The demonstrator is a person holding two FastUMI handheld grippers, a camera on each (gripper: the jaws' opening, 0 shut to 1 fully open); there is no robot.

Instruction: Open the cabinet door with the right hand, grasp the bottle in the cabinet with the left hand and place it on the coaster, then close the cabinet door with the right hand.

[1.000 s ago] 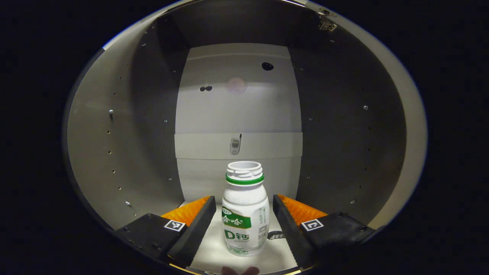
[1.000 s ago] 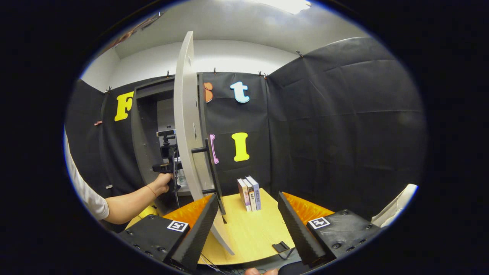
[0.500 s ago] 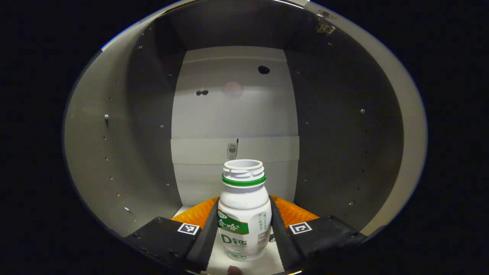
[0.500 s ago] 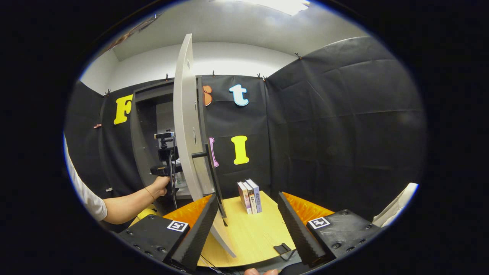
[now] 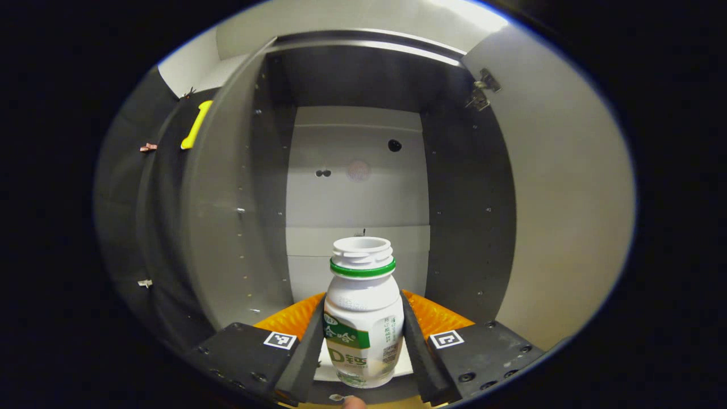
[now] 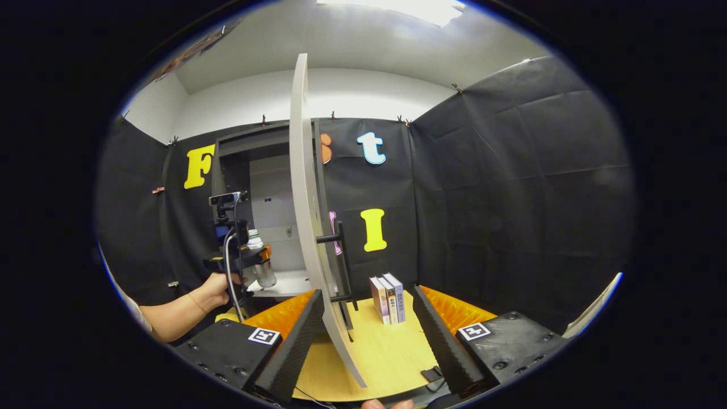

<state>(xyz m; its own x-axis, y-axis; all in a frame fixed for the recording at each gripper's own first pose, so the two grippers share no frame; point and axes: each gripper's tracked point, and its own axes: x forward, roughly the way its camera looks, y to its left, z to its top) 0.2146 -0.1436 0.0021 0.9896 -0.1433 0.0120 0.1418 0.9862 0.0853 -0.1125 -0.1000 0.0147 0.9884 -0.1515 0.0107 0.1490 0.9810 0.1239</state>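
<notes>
A white bottle (image 5: 363, 318) with a green neck ring and green label stands upright between my left gripper's (image 5: 362, 346) fingers, which press on both its sides. It is lifted at the cabinet's (image 5: 358, 182) open front. In the right gripper view the same bottle (image 6: 260, 264) hangs in the left gripper (image 6: 250, 258), held by a hand (image 6: 213, 287), just outside the cabinet (image 6: 267, 216). The grey cabinet door (image 6: 309, 227) stands open edge-on, its black handle (image 6: 339, 258) facing right. My right gripper (image 6: 369, 335) is open, and the door's lower edge passes between its fingers without touching them.
A wooden table (image 6: 386, 352) lies below the right gripper. Several books (image 6: 389, 298) stand upright near the back cloth wall. A small black object (image 6: 433, 374) lies near the table's front. The open door (image 5: 562, 193) bounds the left gripper view on the right.
The left gripper closed on the bottle, then drew back with it out of the cabinet interior. The right gripper view shifted slightly; the door stays open.
</notes>
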